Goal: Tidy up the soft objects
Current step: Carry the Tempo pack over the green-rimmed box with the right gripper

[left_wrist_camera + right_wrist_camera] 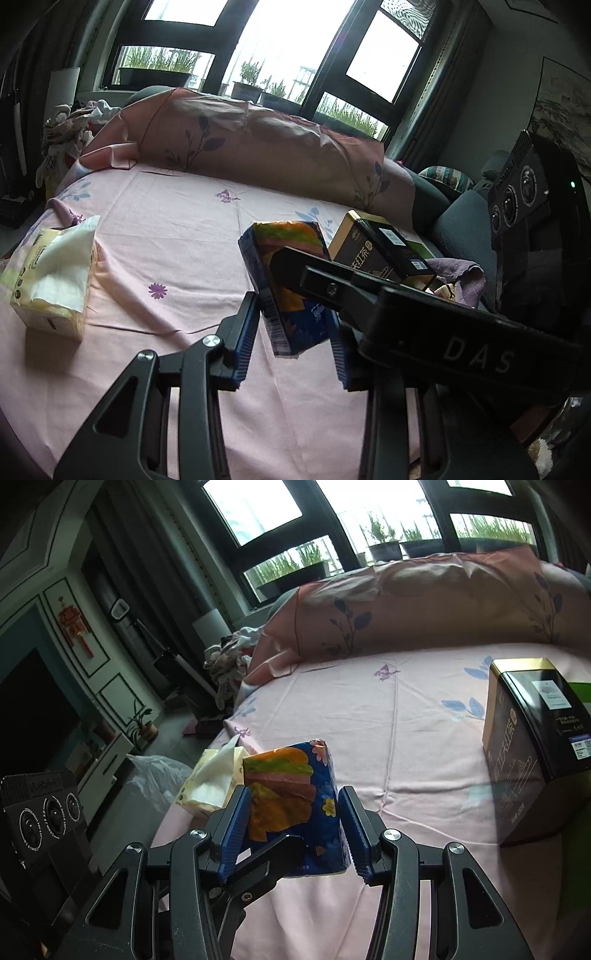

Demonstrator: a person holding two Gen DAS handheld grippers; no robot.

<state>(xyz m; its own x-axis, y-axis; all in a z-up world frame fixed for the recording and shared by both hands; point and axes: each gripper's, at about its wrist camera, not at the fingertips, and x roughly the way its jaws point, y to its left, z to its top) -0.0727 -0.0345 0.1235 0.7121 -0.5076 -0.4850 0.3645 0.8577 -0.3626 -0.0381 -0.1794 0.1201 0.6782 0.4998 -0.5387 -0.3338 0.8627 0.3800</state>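
Note:
A blue tissue pack with an orange and green print (288,258) (291,782) hangs tilted above the pink bed sheet (166,221) (406,720). My left gripper (293,343) is shut on its lower end, a blue pad on each side. My right gripper (295,830) is shut on the same pack across its width. In the left wrist view a right-gripper finger (314,280) reaches in from the right over the pack. A left-gripper finger (266,860) shows under the pack in the right wrist view.
An opened yellow tissue pack (51,280) (210,782) lies near the bed's left edge. A black and gold tea box (376,247) (528,746) stands at the right, beside a purple cloth (458,273). A pink pillow (258,140) (424,598) lies at the back. Clothes (70,122) are piled beyond.

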